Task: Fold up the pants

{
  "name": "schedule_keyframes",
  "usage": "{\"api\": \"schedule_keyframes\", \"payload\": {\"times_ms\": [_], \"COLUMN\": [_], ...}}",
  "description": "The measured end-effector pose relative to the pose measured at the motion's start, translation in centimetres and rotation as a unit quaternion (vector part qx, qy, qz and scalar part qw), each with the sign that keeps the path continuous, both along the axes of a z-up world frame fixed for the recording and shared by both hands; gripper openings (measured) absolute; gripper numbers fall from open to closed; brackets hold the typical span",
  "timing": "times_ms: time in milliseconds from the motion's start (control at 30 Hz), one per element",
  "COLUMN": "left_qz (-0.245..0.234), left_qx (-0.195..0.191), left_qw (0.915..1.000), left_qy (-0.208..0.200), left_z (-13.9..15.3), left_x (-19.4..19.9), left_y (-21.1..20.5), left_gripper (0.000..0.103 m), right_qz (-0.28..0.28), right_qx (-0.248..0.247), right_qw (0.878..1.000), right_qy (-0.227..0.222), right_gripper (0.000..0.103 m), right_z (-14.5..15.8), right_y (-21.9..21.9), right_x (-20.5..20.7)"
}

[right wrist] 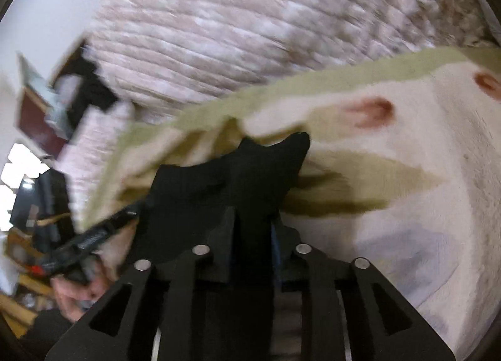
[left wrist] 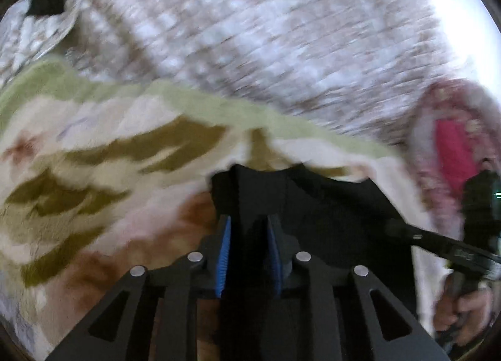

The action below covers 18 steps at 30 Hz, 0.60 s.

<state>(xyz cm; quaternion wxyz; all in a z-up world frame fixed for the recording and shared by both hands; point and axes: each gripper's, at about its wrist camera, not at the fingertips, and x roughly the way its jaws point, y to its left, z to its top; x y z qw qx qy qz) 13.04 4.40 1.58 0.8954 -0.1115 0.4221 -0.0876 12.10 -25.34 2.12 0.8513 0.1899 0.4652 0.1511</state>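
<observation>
Black fabric, the pants (left wrist: 313, 204), is clamped in both sets of jaws and spans the gap between them. The left gripper (left wrist: 249, 254) pinches one edge; from it the cloth runs toward 3 o'clock, to the right gripper (right wrist: 252, 232), which pinches the other edge with cloth extending toward 9 o'clock. The held edge's long axis thus lies side to side, both hands equally near. Below lies a patterned blanket (left wrist: 94, 148); beyond it, at 12 o'clock, a knitted cover (left wrist: 266, 32). Frames are motion-blurred.

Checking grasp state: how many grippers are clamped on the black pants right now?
2. The left gripper and the right gripper each pinch an edge of the black pants, lifted over the blanket.
</observation>
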Motion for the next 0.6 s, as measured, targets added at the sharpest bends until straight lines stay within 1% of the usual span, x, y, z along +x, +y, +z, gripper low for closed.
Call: {"api": "schedule_keyframes", "payload": {"times_ms": [67,133,167,233,333,433,600], "left_qz": [0.011,0.025,0.029,0.034,0.027,0.014,-0.002], "left_qx": [-0.01,0.012,0.025,0.03,0.036,0.05,0.062], "left_qw": [0.9999,0.9996,0.9992,0.9987,0.9978,0.9966,0.9967], "left_qy": [-0.001,-0.003,-0.01,-0.023,-0.049,-0.063,-0.053], "left_z": [-0.5,-0.1,0.3,1.4,3.3,4.1,3.4], "left_x": [-0.2,-0.9,-1.4,-2.7,-5.5,-8.6,-12.5], "left_y": [1.0,1.4,1.4,1.2,0.1,-1.7,-4.0], "left_gripper": [0.03,0.03,0.03,0.03,0.03,0.03,0.03], "right_qz": [-0.005,-0.009,-0.013,-0.013,-0.001,0.016,0.043], "right_qx": [-0.03,-0.047,-0.056,-0.083,-0.123,-0.152,-0.186], "right_qw": [1.0,0.999,0.998,0.996,0.989,0.983,0.977], "right_qy": [0.005,-0.006,-0.01,-0.037,-0.08,-0.103,-0.098], "right_gripper": [0.03,0.031,0.031,0.031,0.031,0.031,0.031], "right_z": [-0.7,-0.5,-0.2,1.3,3.5,4.1,2.8], "right_y": [-0.1,-0.2,-0.2,0.5,2.2,4.1,6.6], "right_x": [-0.3,-1.1,-1.5,-3.2,-6.2,-9.3,-12.4]}}
